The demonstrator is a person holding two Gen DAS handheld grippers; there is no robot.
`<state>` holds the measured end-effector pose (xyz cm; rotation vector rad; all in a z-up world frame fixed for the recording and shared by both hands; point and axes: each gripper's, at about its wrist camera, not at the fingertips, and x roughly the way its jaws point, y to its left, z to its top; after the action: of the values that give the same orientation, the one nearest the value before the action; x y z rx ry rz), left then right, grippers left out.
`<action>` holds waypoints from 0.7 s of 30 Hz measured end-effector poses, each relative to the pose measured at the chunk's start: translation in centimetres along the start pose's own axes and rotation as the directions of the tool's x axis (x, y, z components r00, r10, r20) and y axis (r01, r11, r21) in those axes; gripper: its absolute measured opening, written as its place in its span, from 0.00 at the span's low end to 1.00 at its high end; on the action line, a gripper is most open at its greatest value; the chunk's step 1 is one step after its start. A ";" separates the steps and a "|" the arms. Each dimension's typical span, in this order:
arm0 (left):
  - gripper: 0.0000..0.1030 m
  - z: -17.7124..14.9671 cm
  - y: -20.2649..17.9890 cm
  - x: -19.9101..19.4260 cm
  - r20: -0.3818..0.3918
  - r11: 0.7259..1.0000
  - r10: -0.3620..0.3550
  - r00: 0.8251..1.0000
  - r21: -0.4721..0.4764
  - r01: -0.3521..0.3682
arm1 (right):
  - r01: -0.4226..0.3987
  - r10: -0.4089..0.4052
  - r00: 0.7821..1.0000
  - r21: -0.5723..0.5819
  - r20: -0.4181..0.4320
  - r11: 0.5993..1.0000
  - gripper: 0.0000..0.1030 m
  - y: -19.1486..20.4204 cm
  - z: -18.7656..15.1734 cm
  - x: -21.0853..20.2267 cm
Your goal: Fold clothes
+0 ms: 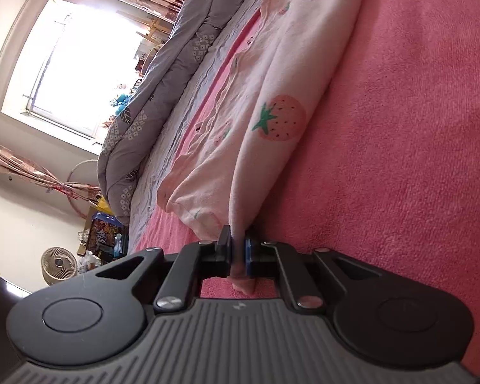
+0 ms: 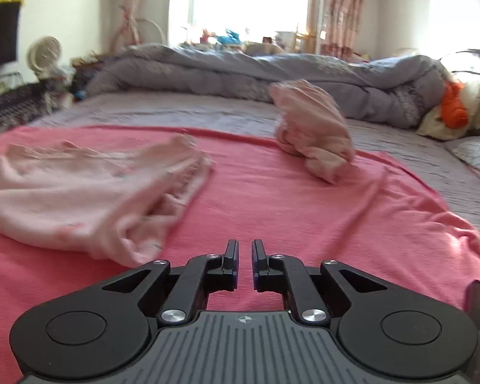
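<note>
A wide bed point(image 2: 400, 160) fills the room, with a grey quilt point(image 2: 208, 67) heaped along its far edge and a coral-pink blanket point(image 2: 288, 211) spread over the near part. On the blanket's left side lies a pale pink garment point(image 2: 80, 192) printed with strawberries, loosely spread; a smaller pink bundle point(image 2: 313, 128) sits at the blanket's far edge, well apart from it. The left hand-held gripper point(image 1: 238, 252) is pinched tight on a fold of the strawberry garment. The right hand-held gripper point(image 2: 244, 264) hangs over bare blanket, jaws slightly apart and empty.
</note>
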<state>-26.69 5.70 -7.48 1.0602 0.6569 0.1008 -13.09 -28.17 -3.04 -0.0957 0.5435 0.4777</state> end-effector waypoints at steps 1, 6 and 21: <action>0.03 0.1 0.2 0.1 -0.002 1.000 -0.002 1.000 -0.008 0.002 | -0.072 0.072 0.997 0.021 0.007 0.997 0.40 0.7 0.1 -0.2; 0.03 -0.1 0.6 0.0 0.002 0.999 -0.013 1.000 -0.043 0.014 | -0.123 0.126 0.992 0.081 -0.031 0.989 0.39 3.5 0.6 2.6; 0.23 -1.6 3.5 -2.2 0.037 0.968 -0.105 0.994 -0.224 0.110 | -0.047 0.074 0.994 0.281 -0.086 0.959 0.40 -2.4 1.0 2.7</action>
<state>-28.53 7.91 -4.06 0.8039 0.6629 0.0664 -9.48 -28.95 -3.63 0.1689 0.7047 0.4538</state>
